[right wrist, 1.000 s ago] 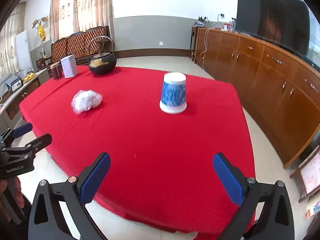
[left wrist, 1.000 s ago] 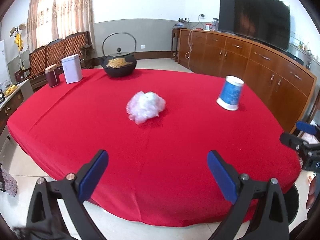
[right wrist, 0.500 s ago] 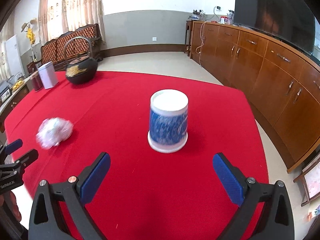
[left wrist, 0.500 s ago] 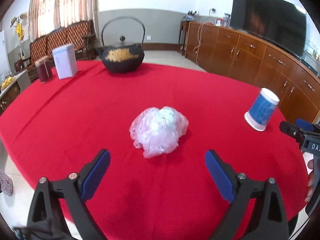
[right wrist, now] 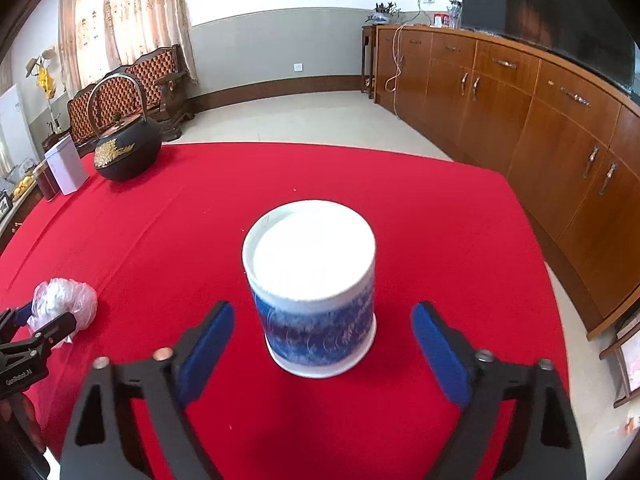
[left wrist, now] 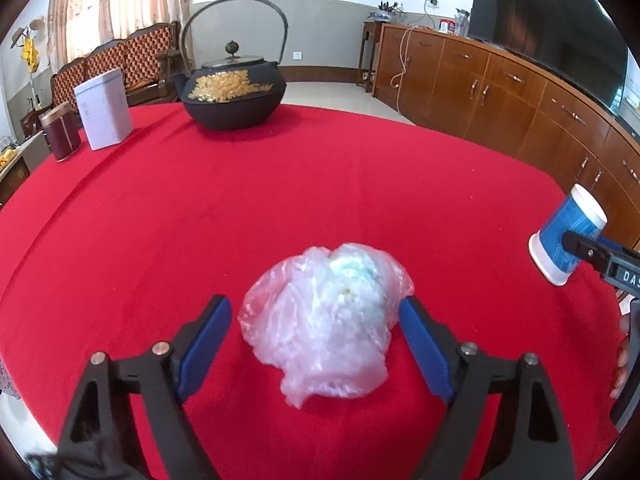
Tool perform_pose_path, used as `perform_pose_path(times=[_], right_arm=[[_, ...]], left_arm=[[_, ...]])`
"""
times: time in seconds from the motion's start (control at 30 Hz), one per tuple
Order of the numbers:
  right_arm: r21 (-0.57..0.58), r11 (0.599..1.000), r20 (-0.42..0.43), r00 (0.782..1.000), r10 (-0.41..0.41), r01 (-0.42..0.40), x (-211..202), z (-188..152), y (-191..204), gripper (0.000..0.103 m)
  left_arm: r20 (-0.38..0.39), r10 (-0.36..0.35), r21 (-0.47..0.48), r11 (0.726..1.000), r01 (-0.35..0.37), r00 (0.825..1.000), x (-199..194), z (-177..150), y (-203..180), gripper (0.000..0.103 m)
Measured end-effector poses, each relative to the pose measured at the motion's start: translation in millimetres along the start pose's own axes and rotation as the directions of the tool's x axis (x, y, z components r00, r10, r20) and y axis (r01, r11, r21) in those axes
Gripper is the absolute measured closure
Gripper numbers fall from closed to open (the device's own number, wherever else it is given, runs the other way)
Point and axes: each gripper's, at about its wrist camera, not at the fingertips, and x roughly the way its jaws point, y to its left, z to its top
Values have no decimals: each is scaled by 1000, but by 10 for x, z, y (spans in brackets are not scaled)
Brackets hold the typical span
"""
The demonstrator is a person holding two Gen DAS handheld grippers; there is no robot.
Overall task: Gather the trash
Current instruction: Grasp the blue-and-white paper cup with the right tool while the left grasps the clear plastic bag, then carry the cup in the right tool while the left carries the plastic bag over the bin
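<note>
You had brought both tools in over the tabletop [left wrist: 360, 184] since a second before, when they hung back at its near edge with the bag and cup well ahead of them. That approach was the big change: each piece of trash now sat between a pair of blue pads rather than out in the middle of the red cloth.

Your left tool [left wrist: 314, 334] straddled the bag [left wrist: 326, 320], a crumpled clear plastic wad lying on the cloth. Its jaws were closing, with the bag between them; the right pad looked to be at the bag's edge, the left pad still apart from it, so nothing was gripped yet.

Your right tool [right wrist: 322, 340] straddled the cup [right wrist: 316, 292], a blue-and-white one standing upside down, base up. Its jaws were closing too, with clear red cloth showing on both sides of the cup, so it held nothing.

By my reading, reaching was done and grasping had begun on both sides at once. The kettle [left wrist: 232, 92] and tins at the far edge stood untouched.
</note>
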Motion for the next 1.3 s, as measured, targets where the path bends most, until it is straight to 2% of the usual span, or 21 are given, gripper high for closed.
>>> perform_pose_path(times=[0.07, 0.1, 0.13, 0.2, 0.47, 0.77, 1.03, 1.3], right_arm=[[0, 1000, -6, 1000, 2, -2, 33, 17, -5, 28], [2, 1000, -10, 1000, 12, -11, 41, 18, -4, 40], [3, 1000, -11, 1000, 18, -18, 39, 19, -11, 40], [1, 1000, 1, 1000, 17, -17, -2, 2, -24, 41], [-29, 999, 45, 999, 20, -18, -314, -102, -45, 41], [-20, 1000, 60, 998, 18, -17, -749, -437, -166, 41], [5, 1000, 78, 997, -11, 10, -1306, -784, -394, 41], [59, 996, 110, 991, -80, 74, -1975, -1214, -760, 41]], left_arm=[[-6, -8, 8, 1000, 8, 1000, 22, 1, -24, 26], [-9, -21, 13, 1000, 21, 1000, 25, -4, -38, 38], [-11, -32, 16, 999, 32, 999, 24, -10, -48, 54], [-2, -43, 20, 999, 43, 999, -12, -18, -66, 56], [51, -51, 48, 998, 48, 997, -308, -59, -157, 58], [85, -60, 79, 995, 53, 995, -696, -265, -390, 58], [95, -125, 110, 987, 114, 988, -1036, -501, -726, 58], [91, -219, 182, 963, 200, 972, -1301, -676, -1211, 58]])
